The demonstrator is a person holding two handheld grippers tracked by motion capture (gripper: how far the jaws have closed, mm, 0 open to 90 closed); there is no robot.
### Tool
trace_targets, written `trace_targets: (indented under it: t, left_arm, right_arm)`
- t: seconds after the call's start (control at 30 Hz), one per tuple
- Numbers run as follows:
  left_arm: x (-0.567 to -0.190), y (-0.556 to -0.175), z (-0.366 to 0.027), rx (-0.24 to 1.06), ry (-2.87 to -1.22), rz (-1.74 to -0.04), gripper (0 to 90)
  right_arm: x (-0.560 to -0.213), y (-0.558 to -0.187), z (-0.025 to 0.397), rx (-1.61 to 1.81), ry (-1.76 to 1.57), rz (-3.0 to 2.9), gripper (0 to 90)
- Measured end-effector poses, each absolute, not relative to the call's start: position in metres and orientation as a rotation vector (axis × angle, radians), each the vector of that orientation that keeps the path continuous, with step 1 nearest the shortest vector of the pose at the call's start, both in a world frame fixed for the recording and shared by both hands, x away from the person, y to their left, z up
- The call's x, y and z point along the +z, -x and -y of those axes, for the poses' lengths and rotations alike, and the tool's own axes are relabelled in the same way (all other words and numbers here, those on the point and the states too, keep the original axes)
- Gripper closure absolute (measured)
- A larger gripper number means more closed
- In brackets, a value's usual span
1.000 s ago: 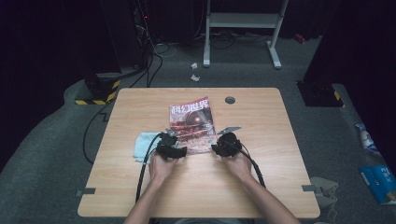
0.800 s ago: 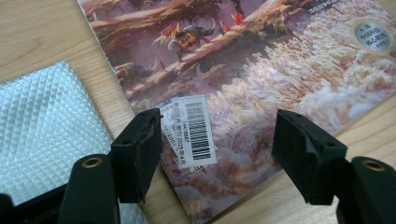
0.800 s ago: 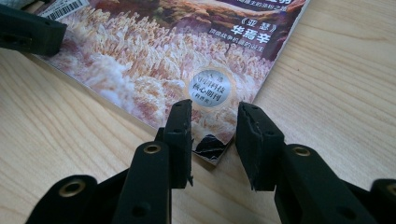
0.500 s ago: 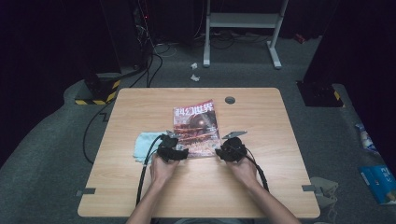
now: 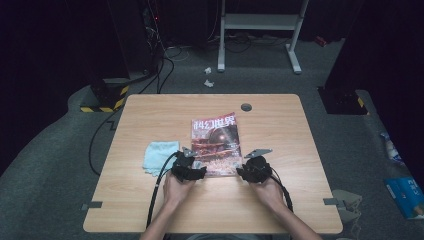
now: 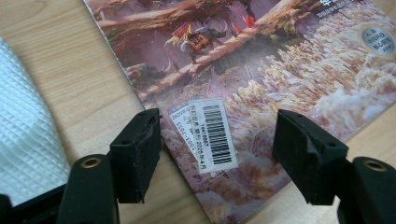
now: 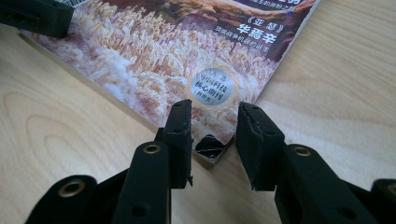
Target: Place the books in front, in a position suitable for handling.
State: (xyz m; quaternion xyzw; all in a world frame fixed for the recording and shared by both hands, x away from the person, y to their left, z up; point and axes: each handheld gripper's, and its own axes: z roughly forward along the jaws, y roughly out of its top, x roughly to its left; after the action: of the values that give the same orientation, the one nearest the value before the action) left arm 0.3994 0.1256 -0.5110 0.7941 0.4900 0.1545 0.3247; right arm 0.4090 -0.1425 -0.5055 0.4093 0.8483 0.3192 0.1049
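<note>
Glossy magazine (image 7: 187,56) corner sits between my right gripper (image 7: 214,140)'s half-parted, empty jaws at the frame's lower middle. It could slide away if I close too shallow. My left gripper (image 6: 217,154) gapes wide, empty, over the barcode label (image 6: 210,135).

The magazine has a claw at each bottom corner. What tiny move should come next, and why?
Probably the right claw should ease forward a little and close on the magazine corner. Its jaws stand partly open with the curled corner lying just between them, not yet pinched. The left claw hangs wide open over the barcode sticker, so it seems less ready to grip.
</note>
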Motion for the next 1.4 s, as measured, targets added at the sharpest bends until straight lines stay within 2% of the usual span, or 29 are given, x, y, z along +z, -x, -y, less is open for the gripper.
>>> trace_targets:
  t: [0.67, 1.27, 1.4]
  left_arm:
    - [-0.515, -0.364, -0.113, 0.374, -2.073, -1.231, 33.7]
    - [-0.518, -0.340, -0.105, 0.386, -2.051, -1.214, 33.6]
    - [-0.518, -0.340, -0.107, 0.362, -2.041, -1.211, 33.7]
  right_arm:
    - [-0.508, -0.357, 0.167, 0.991, -1.167, -2.506, 65.1]
    - [-0.510, -0.334, 0.180, 1.008, -1.126, -2.506, 64.7]
    - [-0.511, -0.335, 0.182, 1.024, -1.129, -2.492, 60.1]
